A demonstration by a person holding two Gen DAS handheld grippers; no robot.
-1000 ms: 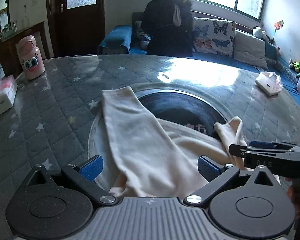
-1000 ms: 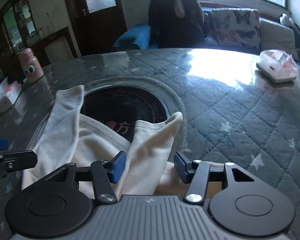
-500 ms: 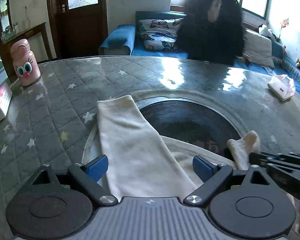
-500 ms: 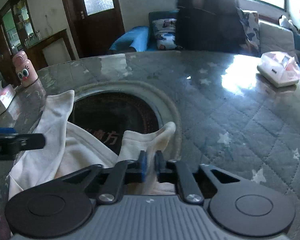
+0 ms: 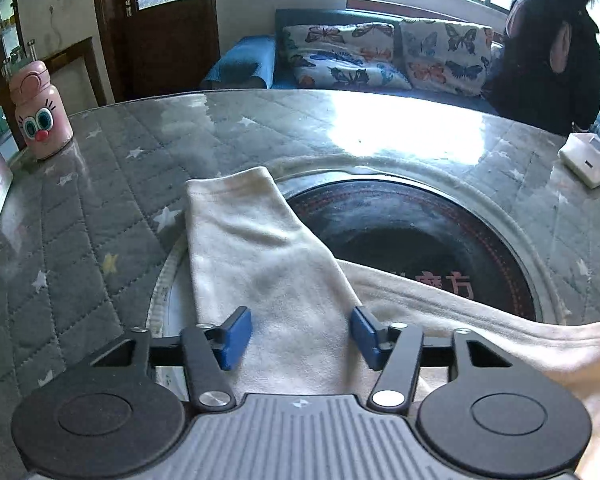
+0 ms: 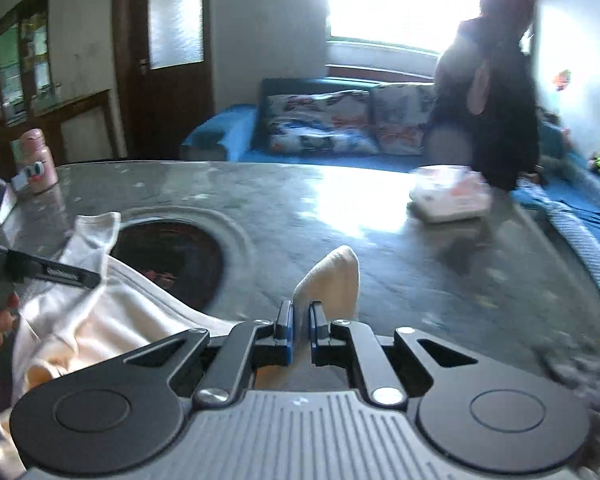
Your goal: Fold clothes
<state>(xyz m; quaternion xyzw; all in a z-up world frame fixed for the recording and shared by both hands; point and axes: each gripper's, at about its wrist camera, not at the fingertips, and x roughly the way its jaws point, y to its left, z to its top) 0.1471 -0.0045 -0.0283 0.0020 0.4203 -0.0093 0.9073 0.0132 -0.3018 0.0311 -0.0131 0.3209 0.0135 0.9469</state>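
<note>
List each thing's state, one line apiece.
Left gripper: open, straddling a sleeve.
Right gripper: shut on the other sleeve, lifted.
Garment: cream, unfolded, partly over the table's dark centre.
Pink bottle: upright, capped.
Door: shut.

Garment (image 5: 268, 264) btm hidden (under tongs).
</note>
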